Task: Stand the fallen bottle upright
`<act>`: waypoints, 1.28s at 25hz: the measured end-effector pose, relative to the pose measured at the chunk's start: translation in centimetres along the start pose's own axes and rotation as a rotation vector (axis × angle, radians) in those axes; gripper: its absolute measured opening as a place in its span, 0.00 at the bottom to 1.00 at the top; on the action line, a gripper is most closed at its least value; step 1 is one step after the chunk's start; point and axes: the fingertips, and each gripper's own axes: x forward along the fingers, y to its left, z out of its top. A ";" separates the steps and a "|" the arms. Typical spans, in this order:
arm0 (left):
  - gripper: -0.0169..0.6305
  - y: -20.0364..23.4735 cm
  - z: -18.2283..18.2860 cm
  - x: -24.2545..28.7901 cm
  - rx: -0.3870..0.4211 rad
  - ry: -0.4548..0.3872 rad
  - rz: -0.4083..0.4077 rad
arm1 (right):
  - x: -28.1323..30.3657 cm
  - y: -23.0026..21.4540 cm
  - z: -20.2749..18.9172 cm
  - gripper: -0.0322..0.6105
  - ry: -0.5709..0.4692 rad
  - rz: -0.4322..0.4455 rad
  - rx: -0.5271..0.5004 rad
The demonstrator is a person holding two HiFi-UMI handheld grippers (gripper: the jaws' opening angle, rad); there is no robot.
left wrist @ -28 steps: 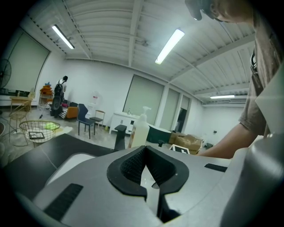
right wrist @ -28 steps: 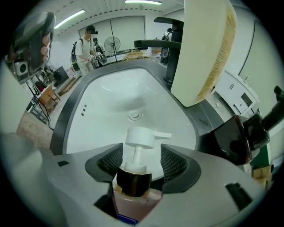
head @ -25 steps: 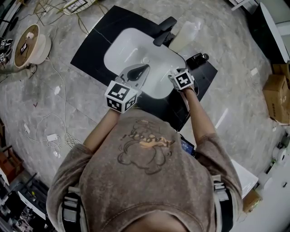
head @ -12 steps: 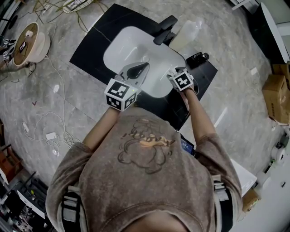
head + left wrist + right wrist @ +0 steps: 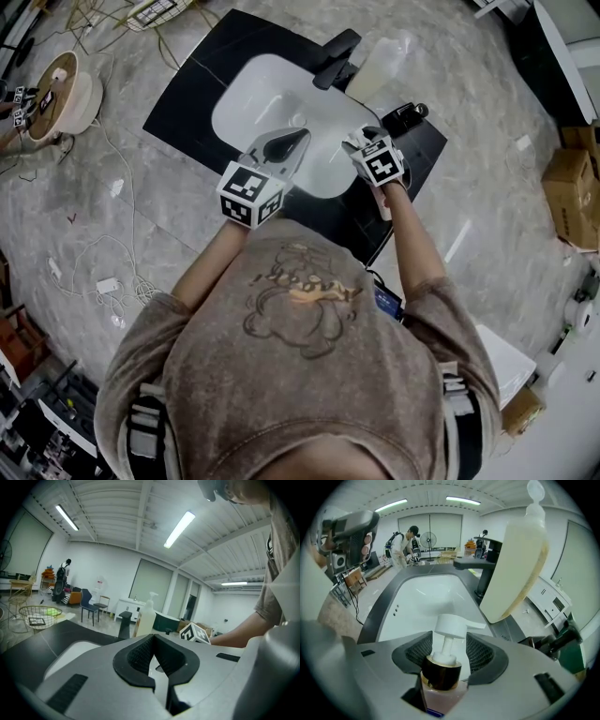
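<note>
My right gripper (image 5: 450, 654) just clamped the pump bottle (image 5: 442, 673) by its neck and rose beside the sink (image 5: 423, 597), right rim; I judge it ready for uprighting.

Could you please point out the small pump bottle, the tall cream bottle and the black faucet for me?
small pump bottle (image 5: 442, 671): right gripper view, on its gold collar.
tall cream bottle (image 5: 513, 569): right gripper view, on the middle of its body.
black faucet (image 5: 476, 563): right gripper view, on its spout.
</note>
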 end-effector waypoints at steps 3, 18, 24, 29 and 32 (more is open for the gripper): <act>0.05 -0.5 0.0 -0.1 -0.004 -0.003 -0.008 | -1.7 -0.6 1.2 0.40 -0.077 -0.039 0.018; 0.06 -3.6 0.1 0.5 0.012 0.003 -0.074 | -11.6 -4.0 3.8 0.39 -0.395 -0.258 0.113; 0.05 -4.8 0.1 1.1 0.015 0.009 -0.103 | -15.4 -4.9 3.3 0.38 -0.485 -0.339 0.154; 0.05 -5.9 0.0 1.8 0.023 0.013 -0.135 | -17.2 -4.6 2.4 0.37 -0.519 -0.386 0.162; 0.05 -6.5 -0.1 2.1 0.026 0.016 -0.150 | -18.0 -4.3 1.8 0.36 -0.529 -0.404 0.164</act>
